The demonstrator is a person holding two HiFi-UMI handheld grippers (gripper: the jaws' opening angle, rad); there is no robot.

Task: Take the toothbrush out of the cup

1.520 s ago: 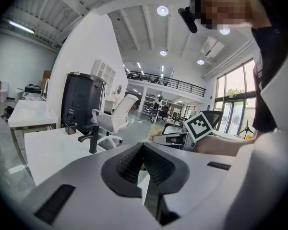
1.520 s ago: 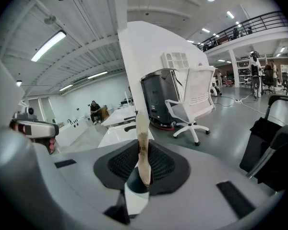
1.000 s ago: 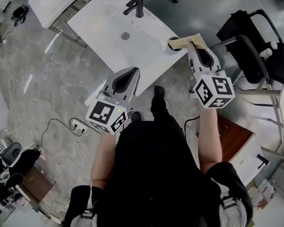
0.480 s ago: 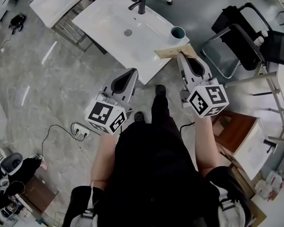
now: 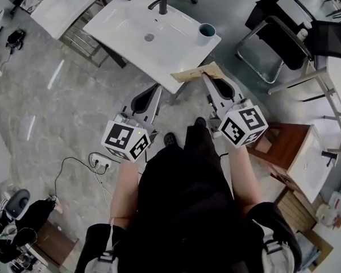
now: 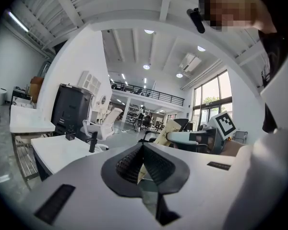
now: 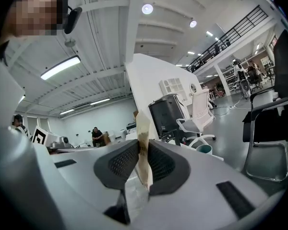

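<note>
A teal cup [image 5: 206, 32] stands on the right corner of the white washbasin top [image 5: 131, 27]; in the right gripper view the cup [image 7: 203, 148] shows small and far off. My right gripper [image 5: 208, 78] is shut on a flat tan packet [image 5: 195, 72], which sticks out to the left over the basin's near edge, apart from the cup. Seen edge-on, the packet [image 7: 143, 138] is pinched between that gripper's [image 7: 143, 163] ribbed pads. My left gripper [image 5: 157, 87] hangs just short of the basin's front edge. Its jaws [image 6: 143, 152] are shut with nothing between them.
A black faucet [image 5: 161, 3] and a drain [image 5: 149, 37] are on the basin. A black chair [image 5: 275, 30] stands to the right, a second white basin [image 5: 62, 1] to the left, a wooden cabinet [image 5: 284, 152] at my right. Cables and a power strip [image 5: 99, 162] lie on the floor.
Both grippers have drawn back from the basin toward me. The tan packet came away from over the cup, which now stands uncovered. The basin has slid up and left in the head view.
</note>
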